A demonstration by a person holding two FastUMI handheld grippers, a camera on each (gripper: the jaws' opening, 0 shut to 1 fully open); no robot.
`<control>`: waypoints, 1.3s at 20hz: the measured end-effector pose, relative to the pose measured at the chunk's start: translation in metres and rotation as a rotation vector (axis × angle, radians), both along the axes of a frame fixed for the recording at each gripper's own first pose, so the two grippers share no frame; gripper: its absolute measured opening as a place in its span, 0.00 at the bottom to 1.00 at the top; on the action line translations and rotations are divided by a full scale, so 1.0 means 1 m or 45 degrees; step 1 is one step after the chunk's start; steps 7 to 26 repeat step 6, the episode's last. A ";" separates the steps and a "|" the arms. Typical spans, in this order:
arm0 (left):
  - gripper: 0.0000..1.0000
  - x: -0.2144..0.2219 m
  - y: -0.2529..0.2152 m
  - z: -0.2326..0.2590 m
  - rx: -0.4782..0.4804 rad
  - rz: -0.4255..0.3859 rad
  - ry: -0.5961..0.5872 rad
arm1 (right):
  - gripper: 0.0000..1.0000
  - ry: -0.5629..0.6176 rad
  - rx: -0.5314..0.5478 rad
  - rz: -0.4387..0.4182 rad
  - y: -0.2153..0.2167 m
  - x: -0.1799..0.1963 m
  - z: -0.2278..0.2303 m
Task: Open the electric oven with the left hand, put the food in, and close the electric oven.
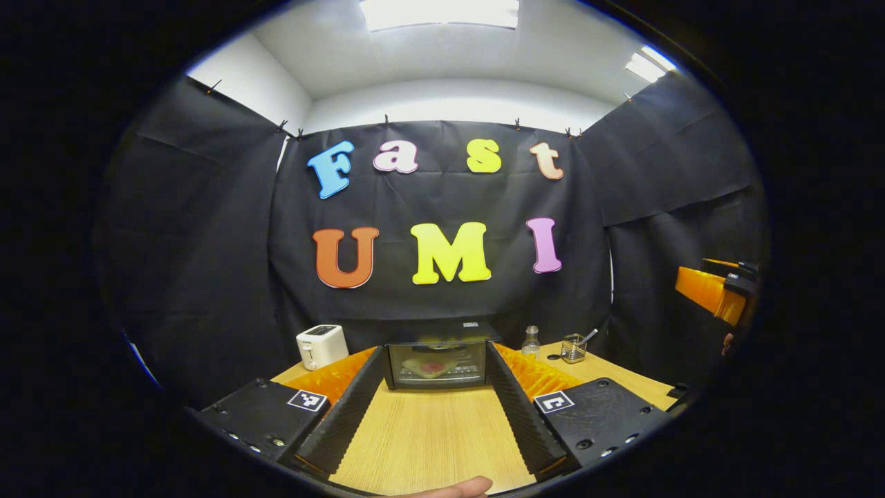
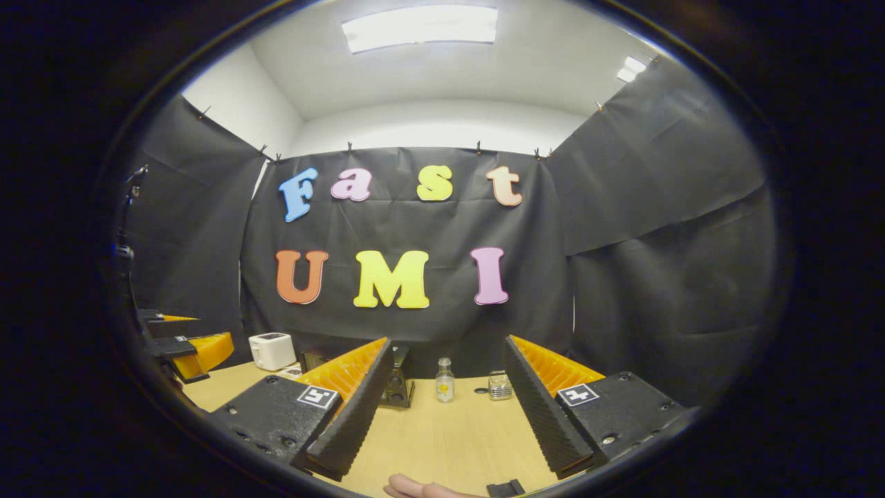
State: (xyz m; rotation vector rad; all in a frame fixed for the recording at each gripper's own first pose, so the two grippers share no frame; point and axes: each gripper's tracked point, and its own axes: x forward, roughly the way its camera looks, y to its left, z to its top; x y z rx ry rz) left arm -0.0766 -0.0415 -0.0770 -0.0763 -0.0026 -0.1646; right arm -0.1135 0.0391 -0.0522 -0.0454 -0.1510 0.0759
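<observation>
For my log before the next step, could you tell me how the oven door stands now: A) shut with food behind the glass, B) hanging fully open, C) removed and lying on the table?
A: the oven door stands upright and closed, with food visible through its glass.

Black ribbed fingers (image 1: 346,408), orange backing, black screwed mounts bearing square black-white markers (image 1: 306,400).
</observation>
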 end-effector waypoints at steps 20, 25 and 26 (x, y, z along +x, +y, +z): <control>0.93 -0.003 0.009 0.002 -0.053 0.002 0.024 | 0.96 0.031 -0.015 0.032 0.009 0.001 -0.001; 0.93 -0.003 0.009 0.002 -0.053 0.002 0.024 | 0.96 0.031 -0.015 0.032 0.009 0.001 -0.001; 0.93 -0.003 0.009 0.002 -0.053 0.002 0.024 | 0.96 0.031 -0.015 0.032 0.009 0.001 -0.001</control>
